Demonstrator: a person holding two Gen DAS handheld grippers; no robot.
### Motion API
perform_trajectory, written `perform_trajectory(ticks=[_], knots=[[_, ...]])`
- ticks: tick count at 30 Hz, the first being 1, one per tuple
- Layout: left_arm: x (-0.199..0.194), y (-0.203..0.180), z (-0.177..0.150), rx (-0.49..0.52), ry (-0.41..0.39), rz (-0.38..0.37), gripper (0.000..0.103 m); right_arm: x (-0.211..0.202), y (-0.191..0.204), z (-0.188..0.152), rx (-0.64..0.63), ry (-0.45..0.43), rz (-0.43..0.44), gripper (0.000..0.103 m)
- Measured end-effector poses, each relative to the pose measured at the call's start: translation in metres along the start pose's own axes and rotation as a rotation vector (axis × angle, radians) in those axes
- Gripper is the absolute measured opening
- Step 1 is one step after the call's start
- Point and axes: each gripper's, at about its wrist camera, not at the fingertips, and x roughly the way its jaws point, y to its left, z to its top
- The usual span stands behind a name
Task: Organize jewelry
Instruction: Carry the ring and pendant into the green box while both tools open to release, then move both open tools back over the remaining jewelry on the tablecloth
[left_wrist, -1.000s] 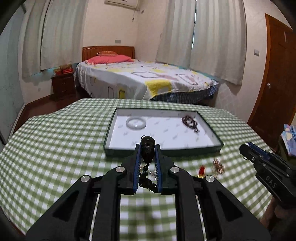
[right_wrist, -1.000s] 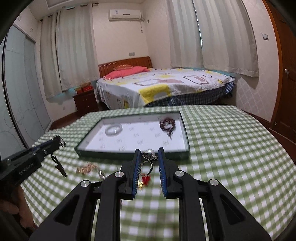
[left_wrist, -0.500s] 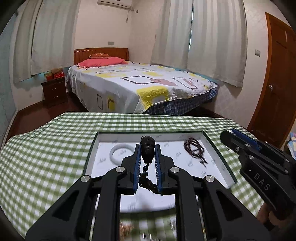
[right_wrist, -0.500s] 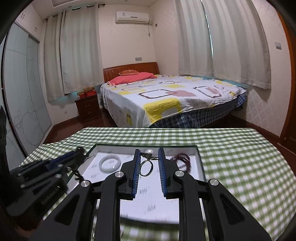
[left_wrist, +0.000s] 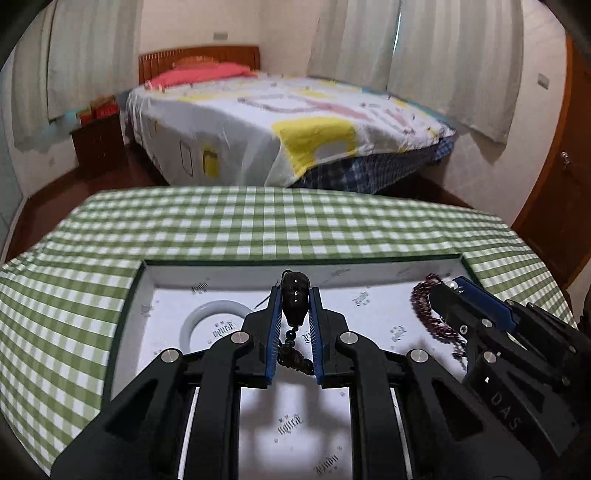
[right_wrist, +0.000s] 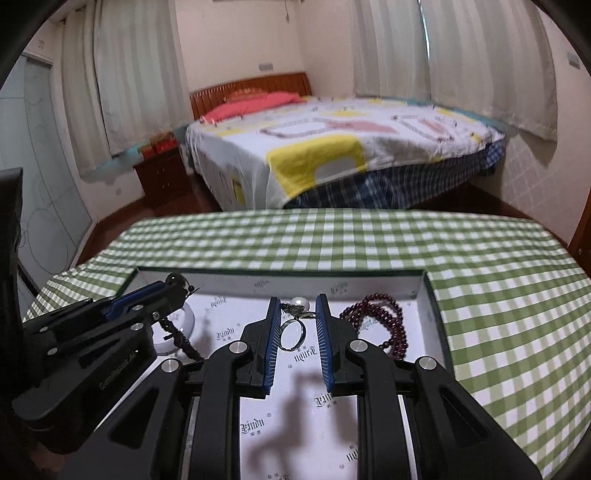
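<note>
My left gripper (left_wrist: 294, 291) is shut on a dark bead pendant (left_wrist: 294, 301) whose bead string hangs between the fingers, held over the white-lined green tray (left_wrist: 221, 271). My right gripper (right_wrist: 297, 301) is shut on a pearl ring (right_wrist: 293, 325), held over the same tray (right_wrist: 430, 295). A white bangle (left_wrist: 207, 321) lies at the tray's left, partly hidden in the right wrist view (right_wrist: 190, 317). A dark red bead bracelet (right_wrist: 384, 325) lies at the tray's right, and also shows in the left wrist view (left_wrist: 428, 314). Each gripper shows in the other's view.
The tray sits on a green checked tablecloth (left_wrist: 258, 221) on a round table. Beyond the table's far edge stand a bed (left_wrist: 288, 122), a nightstand (left_wrist: 98, 144) and curtains; a wooden door (left_wrist: 561, 206) is at the right.
Both grippers moved forward from the table's front to over the tray, carrying the pendant and the ring. The loose items on the cloth are out of view.
</note>
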Motion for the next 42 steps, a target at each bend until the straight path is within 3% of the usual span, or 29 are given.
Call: perform_trajectory(ticks=[8, 12, 14, 20, 22, 25, 29, 37, 42], knots=[[0.035, -0.002, 0.002, 0.012, 0.136, -0.015, 0.015, 0.024, 0.004, 0.007, -0.034, 0.096, -0.021, 0.02], [0.041, -0.005, 0.001, 0.014, 0.16, -0.017, 0.017, 0.038, 0.002, 0.008, -0.03, 0.163, -0.02, 0.02], [0.042, -0.007, 0.002, 0.021, 0.16, -0.012, 0.029, 0.042, 0.004, 0.008, -0.038, 0.194, -0.019, 0.02], [0.043, 0.002, 0.004, -0.031, 0.164, -0.007, 0.046, 0.041, 0.0, 0.007, -0.024, 0.193, -0.03, 0.024], [0.039, 0.006, 0.004, -0.049, 0.147, -0.003, 0.048, 0.038, -0.002, 0.006, -0.018, 0.179, -0.037, 0.034], [0.029, 0.013, 0.004, -0.067, 0.106, 0.004, 0.057, 0.027, -0.002, 0.007, -0.024, 0.129, -0.045, 0.04], [0.003, 0.018, 0.003, -0.076, 0.036, 0.012, 0.057, 0.002, 0.001, 0.007, -0.026, 0.057, -0.05, 0.04], [-0.088, 0.014, -0.017, -0.034, -0.176, 0.032, 0.061, -0.071, 0.011, -0.008, -0.046, -0.086, -0.054, 0.04], [-0.129, 0.018, -0.038, -0.031, -0.22, 0.044, 0.063, -0.113, 0.017, -0.03, -0.059, -0.143, -0.079, 0.04]])
